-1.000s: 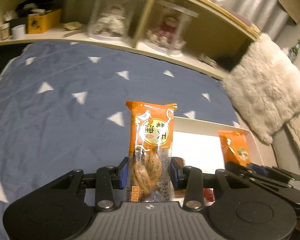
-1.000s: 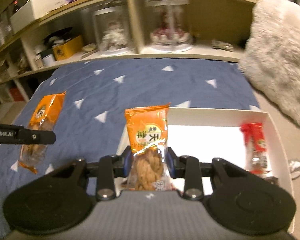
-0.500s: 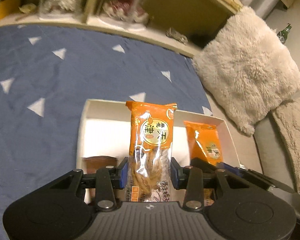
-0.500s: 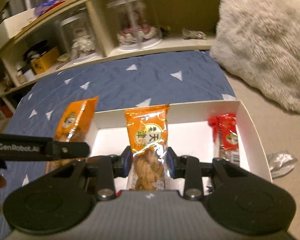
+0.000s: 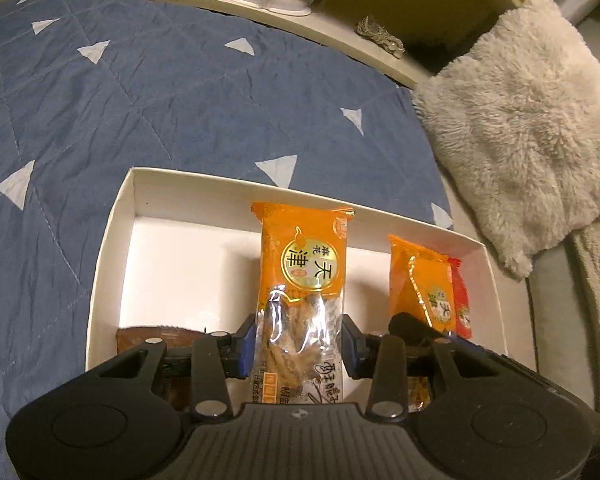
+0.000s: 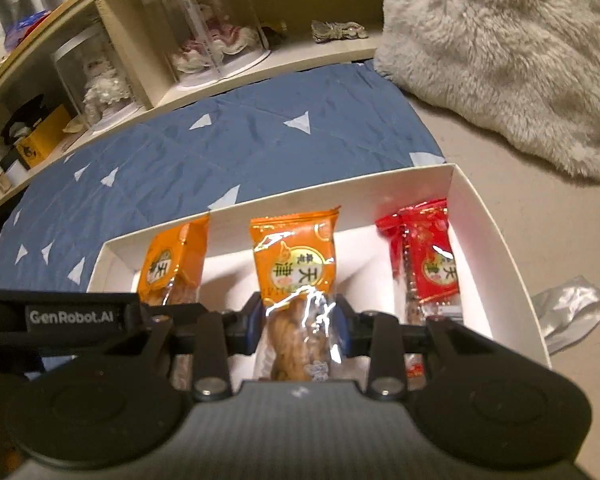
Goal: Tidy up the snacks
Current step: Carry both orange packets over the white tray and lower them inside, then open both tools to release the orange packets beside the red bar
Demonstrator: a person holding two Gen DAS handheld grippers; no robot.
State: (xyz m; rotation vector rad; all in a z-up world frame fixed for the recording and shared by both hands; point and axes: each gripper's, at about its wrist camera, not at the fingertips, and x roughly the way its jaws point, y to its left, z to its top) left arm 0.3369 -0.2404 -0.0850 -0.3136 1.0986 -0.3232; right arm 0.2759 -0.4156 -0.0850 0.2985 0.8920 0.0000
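Snacks are going into the white box (image 5: 111, 248); both tongs are carrying one each over it. The left tongs (image 5: 297, 340) are clamping an orange snack pack (image 5: 304, 276) by its clear lower half, pack standing upright between the pads and sticking out ahead of them. The right tongs (image 6: 297, 326) are pinching a second orange pack (image 6: 295, 276) the same way, jaws narrow and tight on the twisted pastry inside.

Already lying in the box: a red pack (image 6: 428, 264) just to the right of the right tongs, against the right wall, and a brown pack (image 5: 155, 336) just left of and under the left tongs, at the near left corner. Bare white floor is showing ahead of both tongs, between the two held packs and the far wall. In the left view the right-hand pack is showing to the right of the left tongs, so the two tongs are working side by side, near each other but apart.

Judging progress: two snacks look stowed, two are in hand and not yet set down, so roughly halfway. Left to do: lowering and letting go of both packs in the free middle. A silver wrapper (image 6: 572, 308) is lying outside the box, right of the right tongs; whether it counts as a snack I cannot tell. No more loose snacks are visible on the blue quilt (image 5: 179, 92).
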